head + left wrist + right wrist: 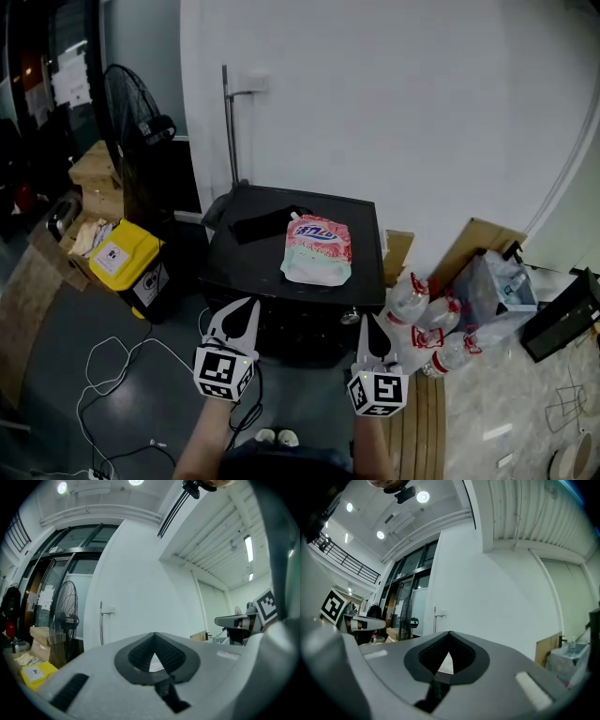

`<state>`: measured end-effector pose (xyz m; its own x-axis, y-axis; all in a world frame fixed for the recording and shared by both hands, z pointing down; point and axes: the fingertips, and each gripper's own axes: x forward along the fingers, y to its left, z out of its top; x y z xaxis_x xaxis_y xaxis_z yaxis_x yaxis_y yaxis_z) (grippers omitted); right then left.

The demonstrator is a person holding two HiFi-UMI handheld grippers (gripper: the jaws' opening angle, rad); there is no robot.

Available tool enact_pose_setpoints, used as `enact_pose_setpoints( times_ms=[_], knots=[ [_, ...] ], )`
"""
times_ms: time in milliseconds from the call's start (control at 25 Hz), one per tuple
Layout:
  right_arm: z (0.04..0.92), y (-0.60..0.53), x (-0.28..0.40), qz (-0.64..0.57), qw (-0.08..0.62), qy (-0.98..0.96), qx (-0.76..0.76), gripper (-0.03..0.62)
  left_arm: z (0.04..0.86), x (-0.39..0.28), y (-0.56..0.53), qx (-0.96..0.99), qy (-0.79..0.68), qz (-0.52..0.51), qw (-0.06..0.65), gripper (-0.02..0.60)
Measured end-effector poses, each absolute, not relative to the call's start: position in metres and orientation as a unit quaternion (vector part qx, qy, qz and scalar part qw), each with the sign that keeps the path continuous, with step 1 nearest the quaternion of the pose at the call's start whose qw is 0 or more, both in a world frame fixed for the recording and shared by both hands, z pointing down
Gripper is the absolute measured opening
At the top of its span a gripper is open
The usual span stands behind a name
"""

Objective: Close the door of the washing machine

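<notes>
From above, the head view shows the black washing machine [253,258] standing against the white wall. A pink and white detergent pouch [317,249] and a dark cloth [267,223] lie on its lid. Its front face is in shadow, and I cannot make out the door. My left gripper [247,306] hovers in front of the machine's left front edge, my right gripper [373,325] by its right front corner. Each points level at the wall. The left gripper [154,635] has its jaws together at the tip and holds nothing. So does the right gripper [450,633].
A yellow-lidded bin [127,255] and a standing fan [139,131] are left of the machine. Several plastic bottles [427,328] and a cardboard sheet [478,239] lie to its right. White cables [112,375] trail over the floor. The person's feet [275,437] are below the grippers.
</notes>
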<state>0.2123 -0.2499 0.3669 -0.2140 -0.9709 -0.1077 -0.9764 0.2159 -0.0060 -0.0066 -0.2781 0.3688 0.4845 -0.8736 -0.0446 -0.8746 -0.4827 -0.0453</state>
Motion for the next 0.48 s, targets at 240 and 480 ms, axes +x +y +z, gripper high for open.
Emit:
enact_pose_setpoints(
  times_ms=[240, 480],
  knots=[
    [0.3685, -0.2530, 0.2104, 0.030, 0.043, 0.779, -0.625, 0.012, 0.3729, -0.0076, -0.2816, -0.861, 0.507, 0.008, 0.027, 0.005],
    [0.3714, -0.2548, 0.2099, 0.028, 0.041, 0.779, -0.625, 0.012, 0.3743, -0.0071, -0.2850, -0.862, 0.506, 0.008, 0.026, 0.005]
  ],
)
